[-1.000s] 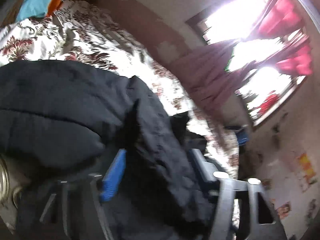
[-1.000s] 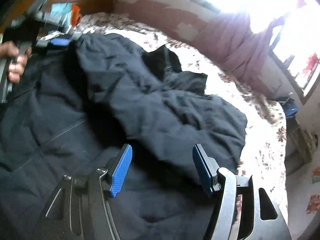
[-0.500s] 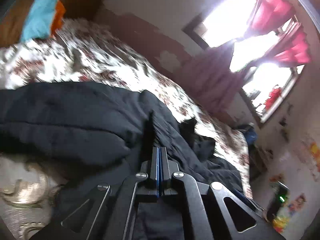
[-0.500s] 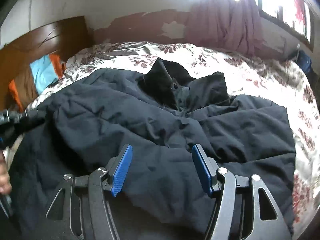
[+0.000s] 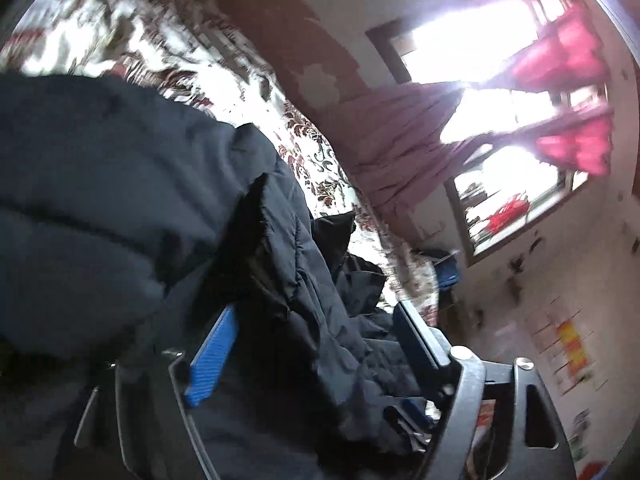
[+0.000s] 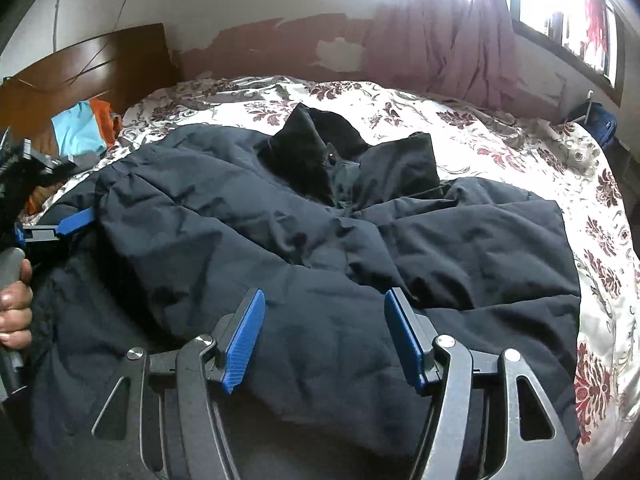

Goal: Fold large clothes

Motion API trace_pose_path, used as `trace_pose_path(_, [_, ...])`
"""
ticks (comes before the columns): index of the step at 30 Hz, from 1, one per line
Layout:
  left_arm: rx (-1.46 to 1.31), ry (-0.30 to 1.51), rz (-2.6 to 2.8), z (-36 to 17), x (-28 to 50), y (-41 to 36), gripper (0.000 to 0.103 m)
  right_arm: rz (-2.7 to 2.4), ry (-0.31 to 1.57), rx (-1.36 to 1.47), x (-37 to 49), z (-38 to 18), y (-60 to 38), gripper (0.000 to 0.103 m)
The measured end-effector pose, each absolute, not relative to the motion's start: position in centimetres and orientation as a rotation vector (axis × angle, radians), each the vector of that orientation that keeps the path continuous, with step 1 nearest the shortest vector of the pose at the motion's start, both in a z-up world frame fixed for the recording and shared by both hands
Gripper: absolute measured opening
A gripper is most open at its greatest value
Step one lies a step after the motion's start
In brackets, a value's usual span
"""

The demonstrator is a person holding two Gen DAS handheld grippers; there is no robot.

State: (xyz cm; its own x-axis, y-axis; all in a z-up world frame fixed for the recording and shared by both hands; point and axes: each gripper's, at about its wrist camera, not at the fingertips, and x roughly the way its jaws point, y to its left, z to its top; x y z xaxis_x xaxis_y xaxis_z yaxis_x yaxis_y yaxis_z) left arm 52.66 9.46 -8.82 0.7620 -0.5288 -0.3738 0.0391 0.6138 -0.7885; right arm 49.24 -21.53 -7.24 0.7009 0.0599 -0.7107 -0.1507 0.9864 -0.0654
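Note:
A large dark navy padded jacket (image 6: 280,240) lies crumpled across the bed, its collar (image 6: 320,160) bunched at the far middle. In the right wrist view my right gripper (image 6: 324,340) is open just over the jacket's near part, with the blue pads apart and fabric below them. At the left edge a hand (image 6: 16,312) holds my left gripper, and one blue pad (image 6: 76,218) shows at the jacket's left edge. In the left wrist view my left gripper (image 5: 316,344) has its jaws opening wide. A raised fold of the jacket (image 5: 280,280) lies loose between them.
The bed carries a white sheet with dark red flowers (image 6: 480,140). A wooden headboard (image 6: 100,68) stands at the back left with turquoise and orange cloth (image 6: 80,128) in front of it. A mauve curtain (image 6: 440,32) hangs under bright windows. A blue bag (image 6: 600,120) sits past the bed's right side.
My left jaws went from part open around the fabric to fully shut, and now stand wide with the fold between them. The right gripper swung round to face the bed, then held still.

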Motion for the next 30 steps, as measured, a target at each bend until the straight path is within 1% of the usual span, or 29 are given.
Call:
trace_pose_path(5, [-0.75, 0.692, -0.227, -8.6, 53.5, 8.2, 0.078, 0.097, 0.78, -0.145, 49.7, -7.7, -21.2, 0.057])
trace_pose_path(6, [-0.739, 0.695, -0.212, -8.6, 53.6, 8.1, 0.076, 0.088, 0.781, -0.145, 50.0, -7.9, -21.1, 0.057])
trace_pose_path(7, [-0.724, 0.693, -0.195, -8.6, 53.7, 8.0, 0.072, 0.08, 0.782, -0.144, 50.3, -8.0, -21.1, 0.057])
trace_pose_path(8, [-0.701, 0.688, -0.162, -8.7, 53.7, 8.0, 0.044, 0.072, 0.782, -0.137, 50.6, -8.1, -21.1, 0.057])
trace_pose_path(9, [-0.678, 0.703, -0.12, -9.0, 53.7, 8.4, 0.028, 0.065, 0.784, -0.123, 51.0, -8.2, -21.1, 0.057])
trace_pose_path(10, [-0.69, 0.714, -0.121, -9.4, 53.9, 8.7, 0.026, 0.059, 0.787, -0.11, 51.3, -8.3, -21.0, 0.057])
trace_pose_path(11, [-0.741, 0.697, -0.134, -9.7, 53.8, 9.3, 0.02, 0.058, 0.792, -0.088, 51.7, -8.3, -21.1, 0.057])
trace_pose_path(12, [-0.763, 0.688, -0.134, -9.7, 53.6, 9.7, 0.009, 0.057, 0.795, -0.077, 52.0, -8.4, -21.1, 0.057])
trace_pose_path(16, [-0.774, 0.622, -0.129, -9.0, 52.2, 10.2, 0.006, 0.056, 0.792, -0.028, 52.6, -7.9, -21.1, 0.057])
trace_pose_path(20, [-0.765, 0.599, -0.082, -8.3, 48.3, 10.1, 0.006, 0.081, 0.809, -0.005, 52.8, -7.9, -20.5, 0.057])
trace_pose_path(24, [-0.72, 0.612, -0.05, -7.7, 46.2, 9.8, 0.006, 0.099, 0.895, -0.078, 53.0, -10.3, -18.7, 0.057])
trace_pose_path(27, [-0.674, 0.635, -0.039, -7.7, 45.6, 9.6, 0.006, 0.1, 0.952, -0.128, 53.7, -13.2, -17.9, 0.058])
trace_pose_path(29, [-0.666, 0.668, -0.042, -8.4, 45.9, 9.7, 0.008, 0.098, 0.934, -0.126, 53.8, -14.3, -17.8, 0.058])
trace_pose_path(30, [-0.686, 0.667, -0.054, -8.7, 45.8, 10.0, 0.013, 0.097, 0.922, -0.128, 53.8, -14.5, -17.7, 0.058])
